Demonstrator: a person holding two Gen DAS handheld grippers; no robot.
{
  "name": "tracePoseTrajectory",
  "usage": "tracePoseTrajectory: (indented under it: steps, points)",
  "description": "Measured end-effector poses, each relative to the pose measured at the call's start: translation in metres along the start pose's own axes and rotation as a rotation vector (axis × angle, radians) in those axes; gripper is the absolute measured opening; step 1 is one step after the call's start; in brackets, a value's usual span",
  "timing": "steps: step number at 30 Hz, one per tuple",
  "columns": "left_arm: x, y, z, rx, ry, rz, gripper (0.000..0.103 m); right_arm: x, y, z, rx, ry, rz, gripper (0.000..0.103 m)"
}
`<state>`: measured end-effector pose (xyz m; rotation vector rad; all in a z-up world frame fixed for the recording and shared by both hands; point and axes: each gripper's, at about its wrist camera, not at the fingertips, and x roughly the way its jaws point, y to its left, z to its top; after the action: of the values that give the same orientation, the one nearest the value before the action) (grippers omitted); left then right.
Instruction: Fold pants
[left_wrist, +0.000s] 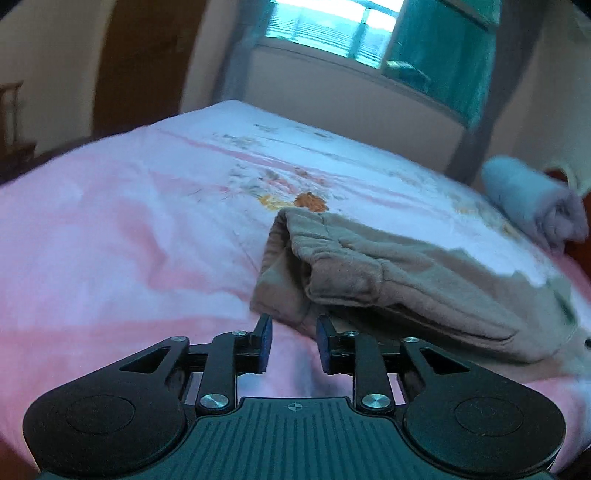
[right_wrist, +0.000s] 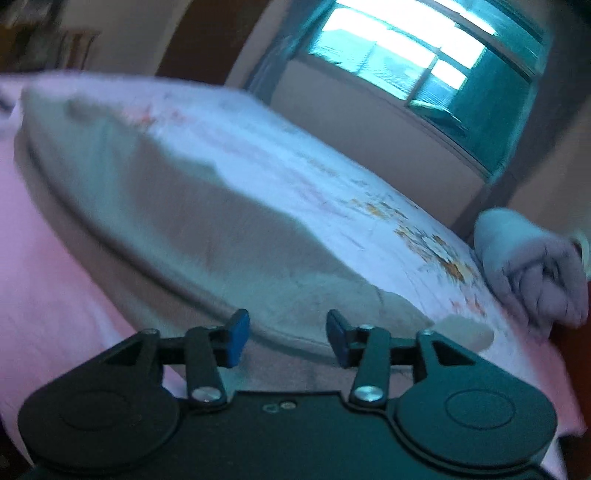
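Observation:
Tan pants (left_wrist: 388, 280) lie folded lengthwise on the pink bed, stretching from the centre to the right in the left wrist view. My left gripper (left_wrist: 293, 341) is open and empty, just short of the pants' near left end. In the right wrist view the pants (right_wrist: 207, 236) run diagonally from upper left to lower right, blurred. My right gripper (right_wrist: 286, 339) is open and empty, its fingertips at the pants' near edge.
The bed has a pink and white floral cover (left_wrist: 129, 221). A rolled grey cloth (left_wrist: 535, 203) lies at the bed's right edge, also in the right wrist view (right_wrist: 532, 269). A window (left_wrist: 332, 33) and wall are behind the bed.

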<state>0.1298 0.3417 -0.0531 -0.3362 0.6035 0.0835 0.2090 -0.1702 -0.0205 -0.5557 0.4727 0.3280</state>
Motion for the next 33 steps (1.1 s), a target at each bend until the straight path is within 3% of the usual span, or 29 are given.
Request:
tracePoseTrajectory:
  steps: [4,8,12,20,22,25,32,33]
  points:
    - [-0.012,-0.005,-0.001,-0.161,-0.026,-0.08,0.028,-0.005,-0.027,-0.001,0.24,-0.007,0.041,0.042]
    - [0.006,-0.017,0.003,-0.304,-0.029,-0.139,0.028,0.002,-0.037,-0.014,0.449,0.027,0.034,0.042]
    - [0.027,-0.029,0.002,-0.385,-0.045,-0.132,0.028,0.01,-0.051,-0.038,0.736,0.054,0.061,0.042]
    - [0.048,-0.024,-0.002,-0.573,-0.039,-0.149,0.031,0.053,-0.074,-0.095,1.334,0.115,0.219,0.041]
    - [0.052,-0.022,-0.001,-0.607,-0.022,-0.153,0.037,0.065,-0.079,-0.106,1.46,0.102,0.258,0.041]
    - [0.047,-0.022,-0.003,-0.622,-0.024,-0.119,0.062,0.075,-0.086,-0.109,1.537,0.103,0.276,0.038]
    - [0.059,-0.021,-0.006,-0.664,-0.032,-0.096,0.063,0.078,-0.087,-0.104,1.501,0.105,0.283,0.038]
    - [0.061,-0.022,-0.005,-0.668,-0.038,-0.079,0.052,0.078,-0.087,-0.105,1.499,0.104,0.282,0.038]
